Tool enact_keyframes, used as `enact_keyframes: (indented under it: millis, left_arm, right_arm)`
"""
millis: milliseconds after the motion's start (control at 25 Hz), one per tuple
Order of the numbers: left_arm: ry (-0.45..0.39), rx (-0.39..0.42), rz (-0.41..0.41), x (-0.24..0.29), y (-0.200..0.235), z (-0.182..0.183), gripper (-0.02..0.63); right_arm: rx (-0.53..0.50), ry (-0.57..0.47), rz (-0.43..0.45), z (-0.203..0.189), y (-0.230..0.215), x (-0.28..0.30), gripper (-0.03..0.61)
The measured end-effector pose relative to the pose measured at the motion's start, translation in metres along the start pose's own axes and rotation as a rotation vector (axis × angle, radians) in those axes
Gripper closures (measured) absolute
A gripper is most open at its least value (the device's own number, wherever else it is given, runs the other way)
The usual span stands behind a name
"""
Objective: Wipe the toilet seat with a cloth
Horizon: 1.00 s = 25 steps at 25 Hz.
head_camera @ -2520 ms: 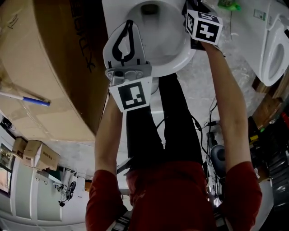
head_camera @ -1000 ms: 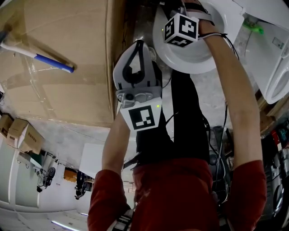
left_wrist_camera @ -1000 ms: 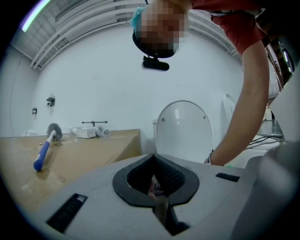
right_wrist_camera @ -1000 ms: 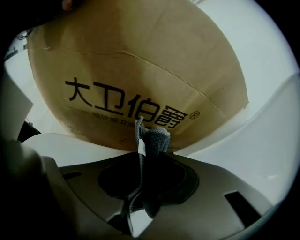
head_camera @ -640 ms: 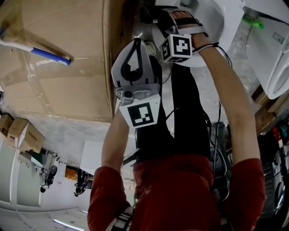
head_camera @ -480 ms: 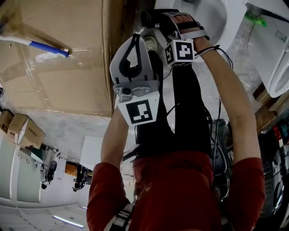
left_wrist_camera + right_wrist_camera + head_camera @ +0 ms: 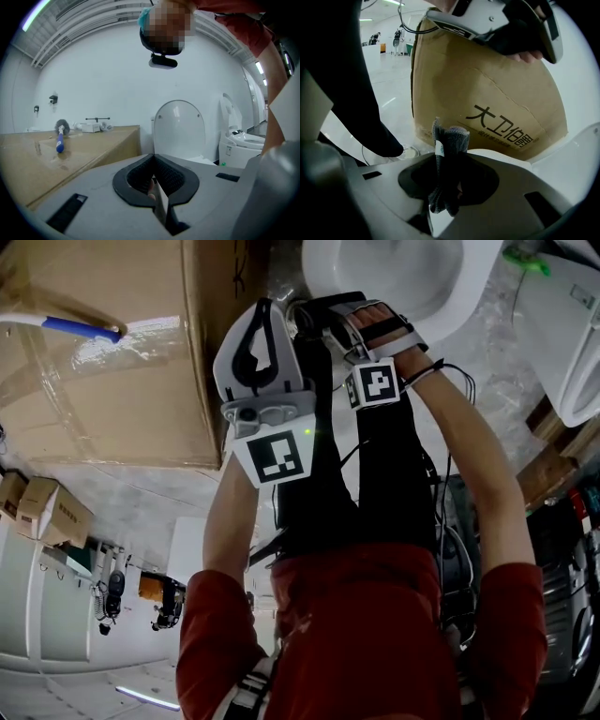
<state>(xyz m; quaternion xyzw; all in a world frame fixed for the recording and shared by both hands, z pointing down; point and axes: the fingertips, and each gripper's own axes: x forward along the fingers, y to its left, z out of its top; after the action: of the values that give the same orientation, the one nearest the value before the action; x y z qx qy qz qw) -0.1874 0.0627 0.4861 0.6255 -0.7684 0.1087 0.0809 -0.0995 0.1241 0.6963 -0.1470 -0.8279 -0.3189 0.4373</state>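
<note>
Cardboard box (image 7: 103, 381) stands just beside the white toilet (image 7: 394, 282).

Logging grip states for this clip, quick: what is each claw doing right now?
Left claw: closed, nothing in it.
Right claw: closed on the grey cloth.

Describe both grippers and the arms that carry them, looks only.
The left gripper and the right gripper have pale grey shells and black textured jaw pads. Each carries a white marker cube with black squares. Black straps cross the right hand. Short red sleeves.
</note>
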Motion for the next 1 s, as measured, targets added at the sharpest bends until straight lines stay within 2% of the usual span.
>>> enact_keyframes:
  millis: [160, 360, 520, 720, 1000]
  left_arm:
    - [0.008, -0.038, -0.017, 0.002, -0.008, -0.010, 0.601]
    - [0.027, -0.031, -0.036, 0.006, -0.025, -0.016, 0.601]
    - [0.045, -0.012, -0.092, 0.011, -0.048, -0.021, 0.601]
    - [0.049, -0.032, -0.165, 0.018, -0.081, -0.024, 0.600]
    - [0.061, -0.002, -0.266, 0.028, -0.126, -0.020, 0.601]
  right_arm:
    - [0.016, 0.017, 0.021, -0.009, 0.029, -0.015, 0.485]
    - [0.023, 0.026, 0.038, -0.025, 0.051, -0.033, 0.485]
    - [0.058, 0.043, 0.033, -0.039, 0.066, -0.047, 0.485]
    - [0.118, 0.070, 0.021, -0.065, 0.082, -0.067, 0.485]
    - [0.217, 0.116, -0.003, -0.103, 0.094, -0.092, 0.485]
